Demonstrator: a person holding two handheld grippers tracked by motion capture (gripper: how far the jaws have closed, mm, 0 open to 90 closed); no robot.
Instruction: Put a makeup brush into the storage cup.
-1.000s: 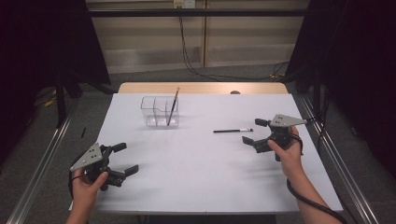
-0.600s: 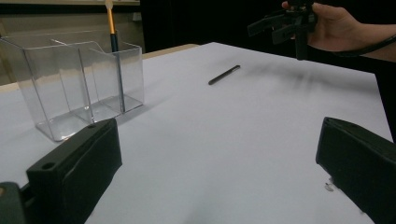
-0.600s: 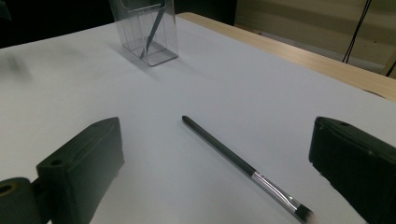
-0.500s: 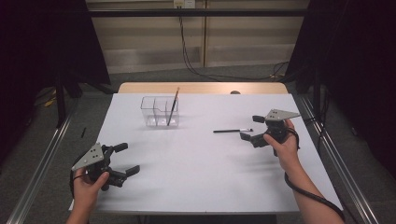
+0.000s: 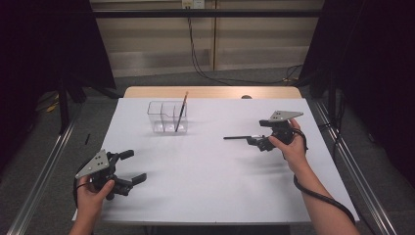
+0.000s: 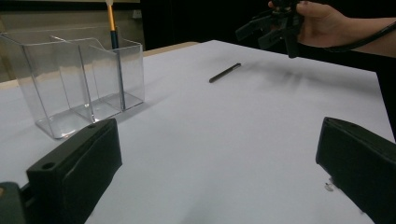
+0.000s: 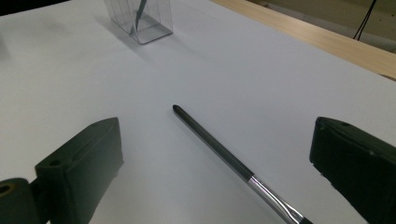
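One slim dark brush (image 7: 219,148) is seen lying flat on the white table (image 5: 215,181), right of centre. Its handle is black and thin, tapering to a rounded end, and a bright metal ferrule is visible at the nearer end in the right gripper view. In the high view it (image 5: 238,138) lies roughly crosswise on the table, its free end pointing toward the clear organiser (image 5: 167,116).

The right gripper (image 5: 258,142) is held just at the ferrule end of the brush, with its jaws spread wide. In the right gripper view the brush is framed between the two black jaws, one jaw well to each side, and neither is seen touching it. The handle runs away from the gripper on a slant, the ferrule end closest to the camera.

A second brush with an orange handle (image 5: 181,110) is stood leaning in the end compartment of the clear organiser, at the far left of the table's middle.

The left gripper (image 5: 133,167) is held near the front left corner of the table, well apart from the dark brush, its jaws likewise spread apart with nothing between them.
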